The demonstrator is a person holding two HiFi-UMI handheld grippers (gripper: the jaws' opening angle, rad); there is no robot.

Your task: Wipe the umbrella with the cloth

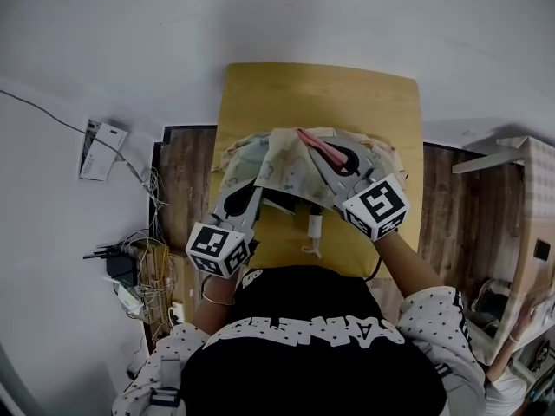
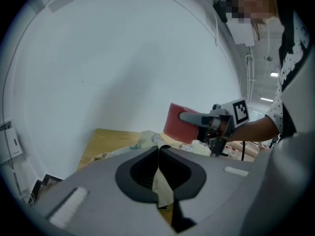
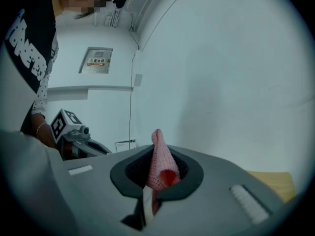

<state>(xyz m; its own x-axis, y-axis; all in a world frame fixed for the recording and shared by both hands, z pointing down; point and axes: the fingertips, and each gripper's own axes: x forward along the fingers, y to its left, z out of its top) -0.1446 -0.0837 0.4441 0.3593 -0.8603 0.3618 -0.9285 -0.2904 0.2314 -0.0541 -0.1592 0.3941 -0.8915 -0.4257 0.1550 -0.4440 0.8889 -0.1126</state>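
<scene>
The umbrella (image 1: 277, 167), cream fabric with a pale print, lies collapsed on the wooden table (image 1: 321, 94); its white handle (image 1: 314, 228) points toward me at the near edge. My left gripper (image 1: 251, 185) is shut on a fold of the umbrella's fabric (image 2: 161, 183), which runs between the jaws in the left gripper view. My right gripper (image 1: 334, 159) is shut on the red cloth (image 1: 319, 150) and holds it over the umbrella's top. In the right gripper view the red cloth (image 3: 160, 168) sticks up between the closed jaws. The left gripper view also shows the right gripper (image 2: 199, 119) with the cloth (image 2: 176, 124).
A white wall stands just behind the table. On the floor to the left lie a tangle of cables with a power adapter (image 1: 130, 267) and a white leaflet (image 1: 102, 150). A light wooden cabinet (image 1: 529, 232) stands at the right, with another person's hand (image 1: 523, 321) beside it.
</scene>
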